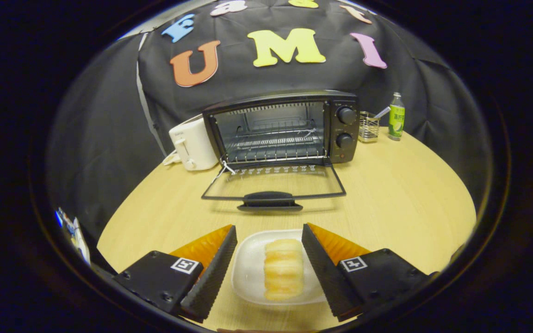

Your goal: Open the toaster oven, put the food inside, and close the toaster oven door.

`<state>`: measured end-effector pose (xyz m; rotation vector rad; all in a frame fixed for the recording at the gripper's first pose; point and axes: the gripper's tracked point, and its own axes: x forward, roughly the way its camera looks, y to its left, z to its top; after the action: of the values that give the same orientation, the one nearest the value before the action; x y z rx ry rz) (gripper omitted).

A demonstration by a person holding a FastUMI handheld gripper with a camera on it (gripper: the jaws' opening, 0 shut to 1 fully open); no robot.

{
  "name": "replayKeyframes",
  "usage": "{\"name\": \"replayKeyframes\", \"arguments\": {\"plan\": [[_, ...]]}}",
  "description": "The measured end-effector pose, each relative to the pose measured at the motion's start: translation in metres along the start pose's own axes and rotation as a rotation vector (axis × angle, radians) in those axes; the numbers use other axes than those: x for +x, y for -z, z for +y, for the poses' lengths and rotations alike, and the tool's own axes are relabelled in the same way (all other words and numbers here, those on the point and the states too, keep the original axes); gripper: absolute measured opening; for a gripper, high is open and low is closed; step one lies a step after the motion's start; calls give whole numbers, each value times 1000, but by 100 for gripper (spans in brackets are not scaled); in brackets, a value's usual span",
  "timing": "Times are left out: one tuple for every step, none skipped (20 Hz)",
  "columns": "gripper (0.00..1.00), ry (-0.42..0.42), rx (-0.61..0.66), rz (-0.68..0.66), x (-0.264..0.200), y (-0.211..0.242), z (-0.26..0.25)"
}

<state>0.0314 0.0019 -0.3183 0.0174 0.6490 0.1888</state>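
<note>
Bread (283,269) lies on a small white plate (248,273) between the fingers of the gripper (269,240), which stand spread wide to either side of the plate without pressing on it, so the gripper holds nothing. That spread fits a tool lined up to close on the plate or the food, though which it will take cannot be told. Beyond the fingertips, the toaster oven (289,129) stands on the wooden table (396,194) with its glass door (273,182) folded down flat, handle toward the gripper, leaving the rack bare and reachable. So the opening step looks done and loading comes next. A white toaster (193,143) sits against the oven's left side; a wire holder (368,126) and a bottle (396,116) stand off to its right.
</note>
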Motion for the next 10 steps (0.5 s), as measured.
{"name": "replayKeyframes", "arguments": {"plan": [[96, 7, -16, 12, -4, 11, -1], [96, 5, -30, 25, -5, 20, 0], [96, 1, -52, 33, -6, 27, 2], [96, 4, -72, 36, -6, 33, 3], [96, 6, -86, 34, -5, 36, 3], [96, 20, -94, 37, -2, 41, 1], [96, 40, -94, 56, 2, 48, -4], [96, 51, -84, 79, 6, 56, -6], [96, 65, -77, 84, 9, 58, -9], [96, 81, -72, 87, 13, 60, -13]]}}
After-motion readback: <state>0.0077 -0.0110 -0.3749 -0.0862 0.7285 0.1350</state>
